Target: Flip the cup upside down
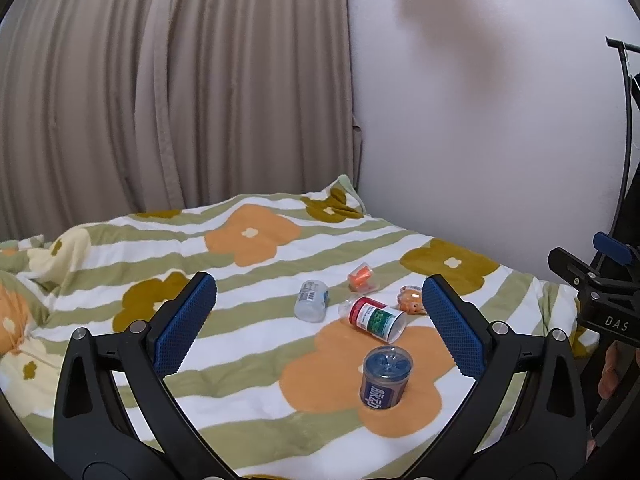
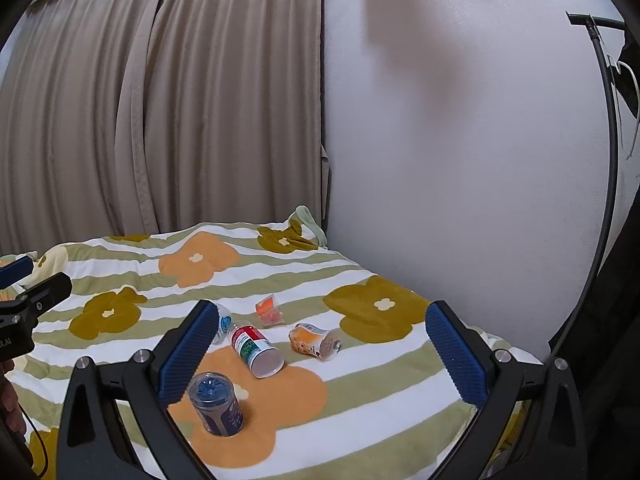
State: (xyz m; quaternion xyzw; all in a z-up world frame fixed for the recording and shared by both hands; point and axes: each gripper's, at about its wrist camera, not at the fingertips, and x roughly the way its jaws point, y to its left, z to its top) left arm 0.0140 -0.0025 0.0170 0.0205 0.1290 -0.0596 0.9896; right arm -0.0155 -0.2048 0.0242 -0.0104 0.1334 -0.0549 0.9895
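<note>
On a bed spread with a striped, flower-print quilt [image 1: 248, 392], we hold both tools above the bedding with nothing in them: the left tool [image 1: 320, 324] has its blue-padded fingers set wide apart, and the right tool [image 2: 316, 352] is likewise spread and empty. The thing to be turned, a small clear plastic cup with a dark blue label [image 1: 386, 378], stands on a large orange flower near the quilt's near edge; from what we can see, its ribbed, closed end faces up, so we judge it may already be mouth down, though the view does not settle that. Behind it, toward the middle of the quilt, lie a clear cup with a red-and-green label [image 1: 374, 317] on its side, a pale translucent bottle [image 1: 311, 301], an orange-patterned cup [image 2: 314, 340] on its side, and a small cup holding orange pieces [image 1: 362, 278]. By our reading the task is either finished for the blue cup or at the approach stage for one of the toppled ones. The next move, as we see it, calls for lowering one spread tool around a cup's sides, squarely across its width, before closing; the soft quilt could let a cup tip.
</note>
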